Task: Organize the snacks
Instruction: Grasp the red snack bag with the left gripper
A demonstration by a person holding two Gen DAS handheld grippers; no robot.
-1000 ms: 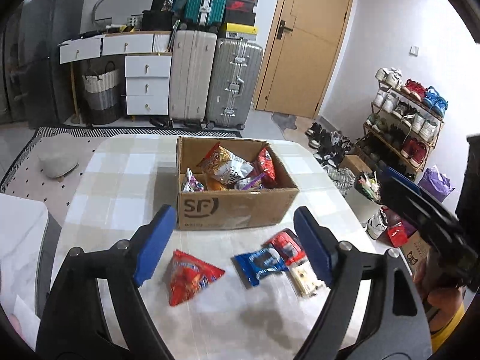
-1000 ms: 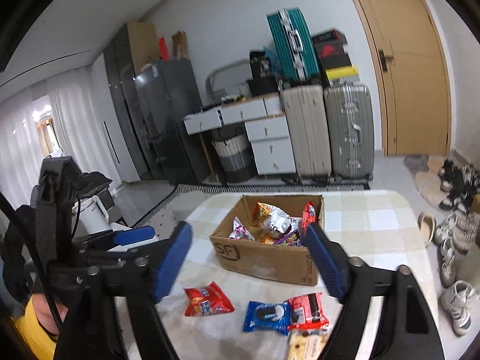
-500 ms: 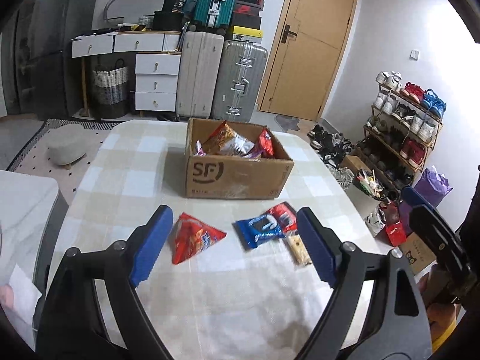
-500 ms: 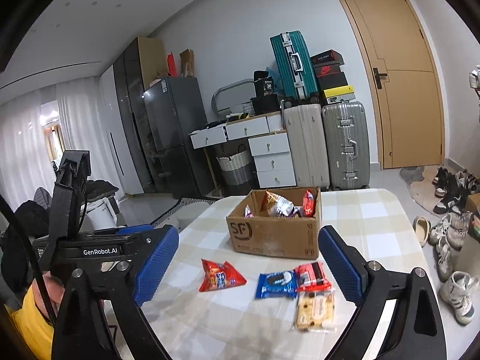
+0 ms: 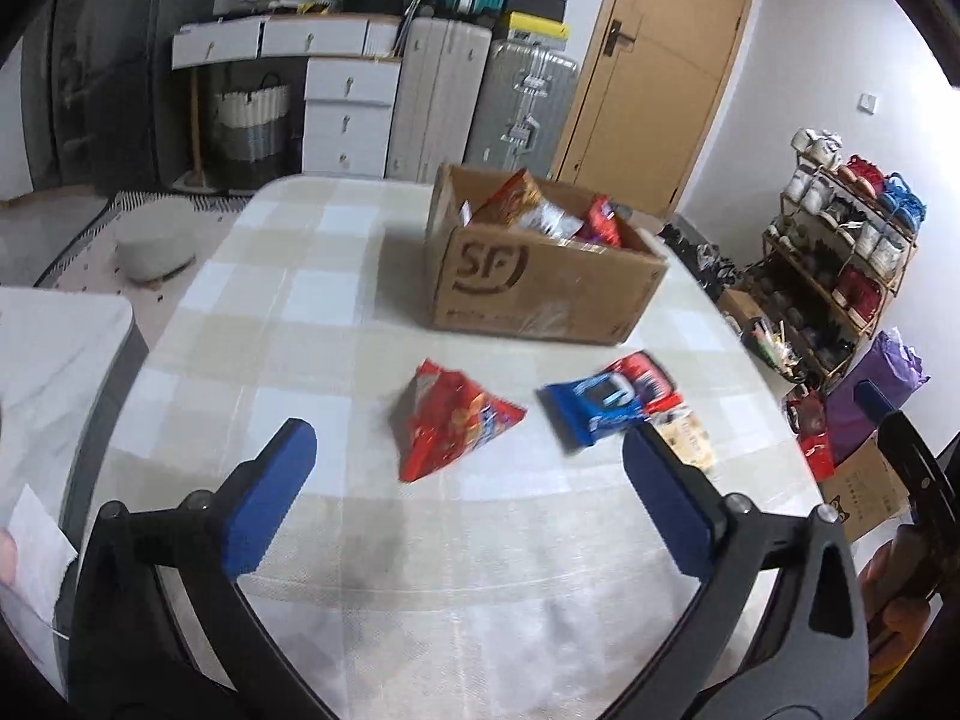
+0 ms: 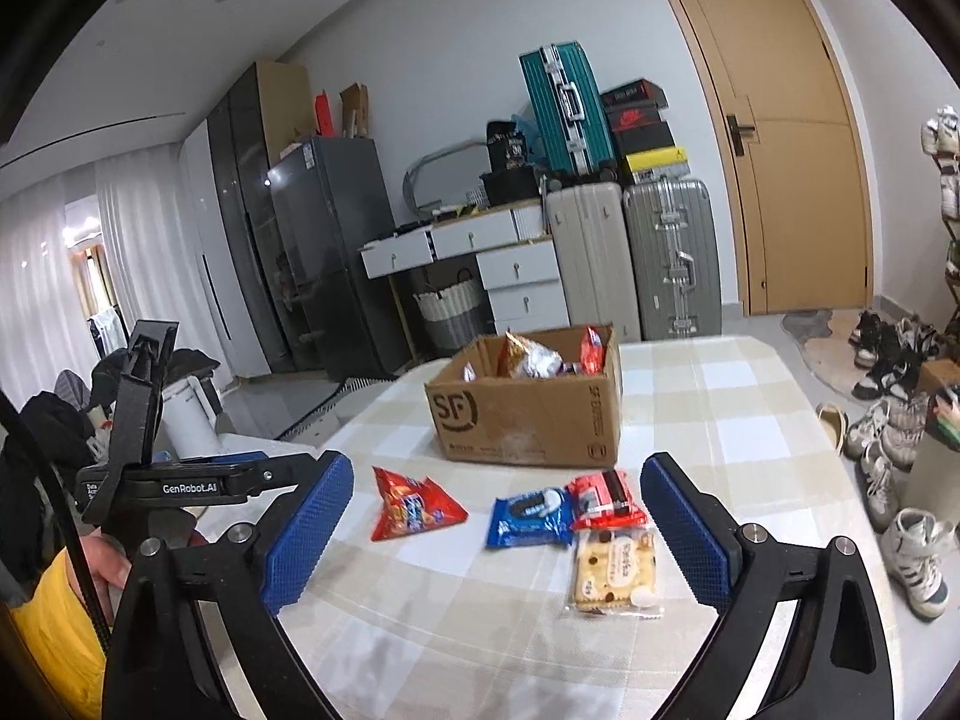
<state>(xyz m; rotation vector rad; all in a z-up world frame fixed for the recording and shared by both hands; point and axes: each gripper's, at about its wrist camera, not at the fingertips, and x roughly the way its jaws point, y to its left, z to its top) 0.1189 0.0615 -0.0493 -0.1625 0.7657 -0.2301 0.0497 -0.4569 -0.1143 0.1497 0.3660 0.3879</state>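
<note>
A cardboard box [image 5: 540,294] marked SF holds several snack bags and stands mid-table; it also shows in the right wrist view [image 6: 528,414]. In front of it lie a red chip bag [image 5: 450,420], a blue cookie pack [image 5: 594,408], a red wafer pack [image 5: 648,375] and a clear biscuit pack [image 6: 612,564]. My left gripper [image 5: 468,480] is open and empty, just short of the red chip bag [image 6: 414,504]. My right gripper [image 6: 498,534] is open and empty, short of the blue cookie pack [image 6: 528,516] and the red wafer pack [image 6: 606,498].
The round table has a checked cloth [image 5: 288,312]. Suitcases [image 6: 666,258], white drawers [image 6: 522,288] and a door [image 6: 780,144] stand behind. A shoe rack [image 5: 840,252] and loose shoes [image 6: 888,438] are to the right. A grey sofa [image 5: 48,372] is at left.
Both grippers have pulled back and dropped lower toward the table's near side; the box and loose snacks now sit farther ahead. Both stay open and empty.
</note>
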